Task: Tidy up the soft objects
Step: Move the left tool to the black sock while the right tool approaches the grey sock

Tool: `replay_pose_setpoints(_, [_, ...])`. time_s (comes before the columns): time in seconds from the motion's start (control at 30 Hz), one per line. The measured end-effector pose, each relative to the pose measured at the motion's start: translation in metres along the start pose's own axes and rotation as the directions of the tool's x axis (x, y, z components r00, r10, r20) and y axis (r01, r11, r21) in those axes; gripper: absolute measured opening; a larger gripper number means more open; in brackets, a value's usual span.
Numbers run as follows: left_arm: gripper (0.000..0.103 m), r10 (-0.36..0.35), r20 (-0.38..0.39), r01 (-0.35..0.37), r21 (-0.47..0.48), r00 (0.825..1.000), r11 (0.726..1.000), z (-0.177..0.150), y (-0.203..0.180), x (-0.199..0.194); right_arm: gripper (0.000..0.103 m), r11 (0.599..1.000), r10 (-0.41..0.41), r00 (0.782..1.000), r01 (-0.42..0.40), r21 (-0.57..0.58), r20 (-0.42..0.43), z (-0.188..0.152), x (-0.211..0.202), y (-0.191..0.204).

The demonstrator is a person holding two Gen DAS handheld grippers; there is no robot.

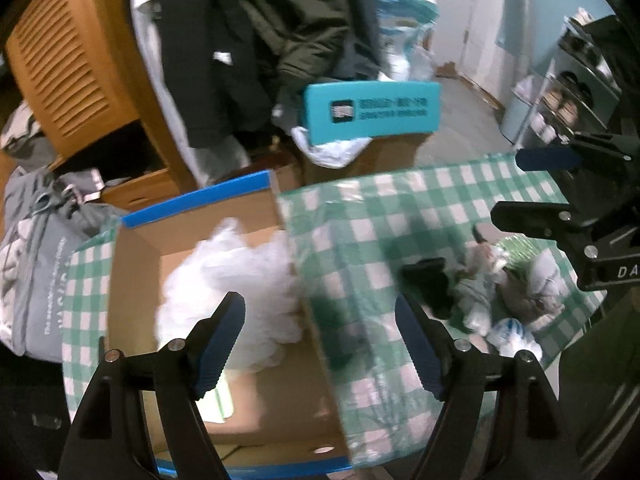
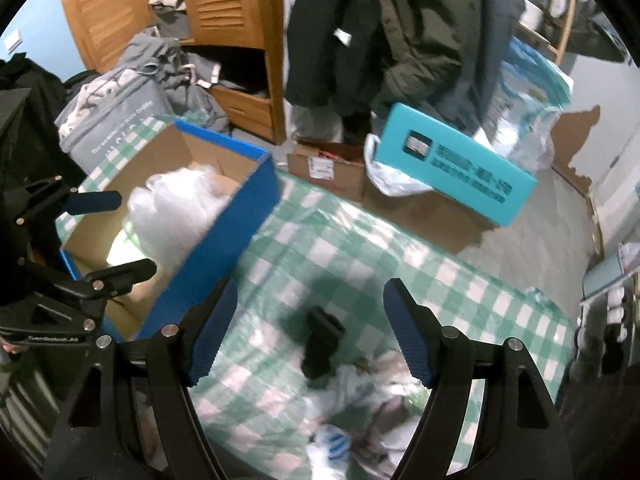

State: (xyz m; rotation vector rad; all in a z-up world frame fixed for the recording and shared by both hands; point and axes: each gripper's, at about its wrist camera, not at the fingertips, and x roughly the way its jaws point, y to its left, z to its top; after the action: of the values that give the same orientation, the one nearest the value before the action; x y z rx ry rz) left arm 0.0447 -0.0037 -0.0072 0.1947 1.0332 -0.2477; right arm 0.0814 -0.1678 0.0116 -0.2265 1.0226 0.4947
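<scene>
Only our right view shows the box's (image 2: 224, 220) blue outer wall. Both grippers — left (image 1: 320, 344), right (image 2: 310, 332) — gape empty; a black sock (image 2: 320, 340) lies right of the box.

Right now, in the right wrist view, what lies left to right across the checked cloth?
Left gripper at the edge → cardboard box with white stuffing inside → black object on the checked cloth → heap of soft items just right of it.

White fluffy stuffing (image 1: 224, 280) lies heaped inside an open cardboard box (image 1: 132, 280); a black sock (image 2: 320, 340) and crumpled cloths (image 2: 360, 408) lie on the checked cloth (image 2: 320, 252).
</scene>
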Motion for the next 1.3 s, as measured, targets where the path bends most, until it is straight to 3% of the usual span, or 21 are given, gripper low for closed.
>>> replay_pose_setpoints(0.4, [0.079, -0.053, -0.087, 0.059, 0.075, 0.995, 0.995, 0.007, -0.057, 0.033, 0.076, 0.991, -0.061, 0.995, 0.069, 0.116, -0.076, -0.051, 0.004, -0.063])
replay_pose_setpoints(0.73, [0.080, -0.061, -0.177, 0.072, 0.055, 0.982, 0.996, 0.008, -0.073, 0.073, 0.076, 0.966, -0.099, 0.980, 0.136, 0.220, -0.171, -0.094, 0.018, -0.108])
replay_pose_setpoints(1.3, [0.080, -0.078, -0.274, 0.096, 0.055, 0.958, 0.994, 0.005, -0.103, 0.120, 0.076, 0.970, -0.042, 0.953, 0.111, 0.218, -0.299, -0.145, 0.054, -0.120])
